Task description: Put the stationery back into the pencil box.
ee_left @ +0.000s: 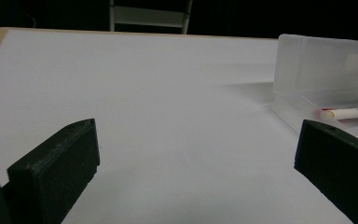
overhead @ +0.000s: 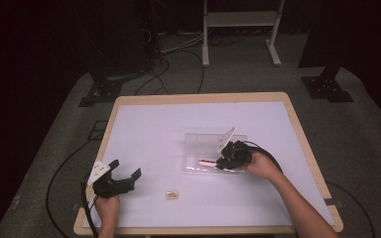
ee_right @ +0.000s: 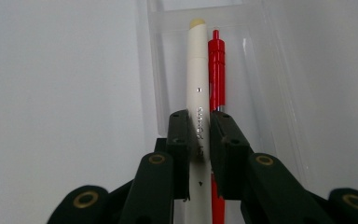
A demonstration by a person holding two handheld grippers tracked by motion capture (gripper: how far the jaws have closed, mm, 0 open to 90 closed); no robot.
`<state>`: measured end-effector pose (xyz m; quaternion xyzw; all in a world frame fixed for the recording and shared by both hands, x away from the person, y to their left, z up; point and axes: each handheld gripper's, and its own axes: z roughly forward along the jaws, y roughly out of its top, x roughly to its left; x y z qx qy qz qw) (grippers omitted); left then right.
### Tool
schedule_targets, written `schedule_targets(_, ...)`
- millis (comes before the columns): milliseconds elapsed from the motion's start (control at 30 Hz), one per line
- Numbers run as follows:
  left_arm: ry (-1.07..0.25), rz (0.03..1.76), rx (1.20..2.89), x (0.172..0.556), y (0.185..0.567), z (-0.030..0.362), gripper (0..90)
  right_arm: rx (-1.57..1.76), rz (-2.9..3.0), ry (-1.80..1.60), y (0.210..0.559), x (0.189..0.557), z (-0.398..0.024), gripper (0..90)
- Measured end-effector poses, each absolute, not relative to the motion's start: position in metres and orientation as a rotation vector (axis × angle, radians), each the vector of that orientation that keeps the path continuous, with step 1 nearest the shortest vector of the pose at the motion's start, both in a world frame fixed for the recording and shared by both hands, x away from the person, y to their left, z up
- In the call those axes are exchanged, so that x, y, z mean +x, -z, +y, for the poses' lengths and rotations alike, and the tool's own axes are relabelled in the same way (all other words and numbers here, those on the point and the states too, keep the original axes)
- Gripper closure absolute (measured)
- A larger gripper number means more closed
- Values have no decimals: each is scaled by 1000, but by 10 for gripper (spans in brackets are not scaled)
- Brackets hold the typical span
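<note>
place: lab / recording studio | cues: dark room, grey carpet floor [overhead: 367, 148] | black cables [overhead: 178, 59] trailing across floor | black stand bases [overhead: 327, 89] | white metal frame [overhead: 240, 20] behind | lone white-topped surface [overhead: 178, 124], wood edge

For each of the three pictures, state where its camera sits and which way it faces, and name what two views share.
High view: above the table, looking forward and down; both forearms, left gripper, right gripper.
Left gripper view: on the left gripper, looking across the table; open jaws.
Right gripper view: on the right gripper, jaws shut on a white pen.
Shared: clear case, white pen.
</note>
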<state>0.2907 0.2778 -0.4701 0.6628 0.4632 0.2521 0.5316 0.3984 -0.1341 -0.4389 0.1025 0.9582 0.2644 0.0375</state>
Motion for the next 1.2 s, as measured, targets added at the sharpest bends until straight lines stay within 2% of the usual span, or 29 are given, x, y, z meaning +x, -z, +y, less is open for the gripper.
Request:
schedule_targets(500, -600, 1106, 1579, 291, 470, 278, 0, 319, 2935, -816, 439, 399, -134, 769)
schedule_targets(1200, -602, 1105, 1584, 291, 470, 277, 0, 347, 2890, -893, 426, 393, -139, 686)
